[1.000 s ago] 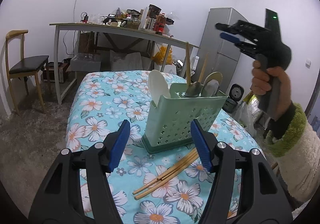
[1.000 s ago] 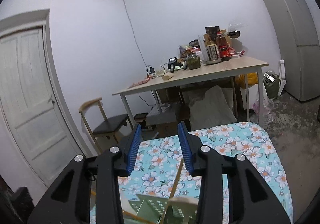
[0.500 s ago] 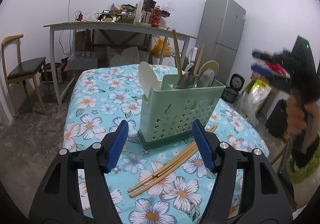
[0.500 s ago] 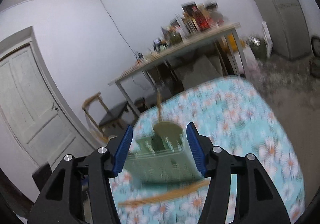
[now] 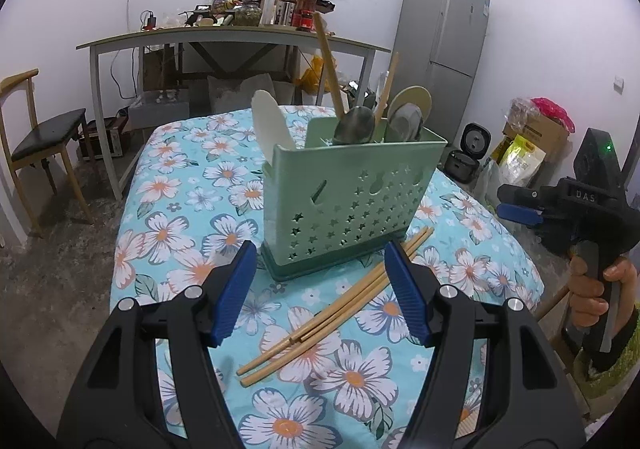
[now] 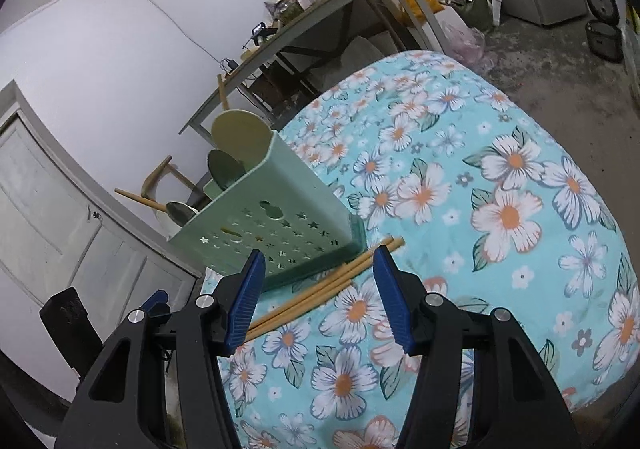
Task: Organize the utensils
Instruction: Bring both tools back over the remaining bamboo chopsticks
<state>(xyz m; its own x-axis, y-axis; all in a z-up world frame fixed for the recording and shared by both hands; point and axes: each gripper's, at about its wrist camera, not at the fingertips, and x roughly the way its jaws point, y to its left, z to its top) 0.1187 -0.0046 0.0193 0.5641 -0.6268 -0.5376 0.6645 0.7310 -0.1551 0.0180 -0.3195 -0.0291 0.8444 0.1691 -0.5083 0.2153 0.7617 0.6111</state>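
A pale green star-punched utensil holder (image 5: 348,201) (image 6: 272,225) stands on the floral tablecloth (image 5: 180,217). It holds a white paddle (image 5: 272,121), dark spoons (image 5: 356,123) and wooden-handled ladles. Several bamboo chopsticks (image 5: 336,313) (image 6: 320,289) lie loose in front of its base. My left gripper (image 5: 319,249) is open and empty, hovering just short of the holder and above the chopsticks. My right gripper (image 6: 319,253) is open, tilted, with the chopsticks' far ends on the cloth seen between its fingers, untouched. In the left wrist view a hand (image 5: 592,289) holds that right gripper (image 5: 520,209) off the table's right edge.
A long desk (image 5: 224,37) piled with bottles and clutter stands behind the table, with a wooden chair (image 5: 36,137) at left. A grey fridge (image 5: 444,49), a rice cooker (image 5: 468,157) and bags (image 5: 520,153) are at right. A white door (image 6: 60,209) is beyond the holder.
The right gripper came down from above the holder to table level at the right, rolled, and its jaws widened. The left gripper edged closer to the holder.
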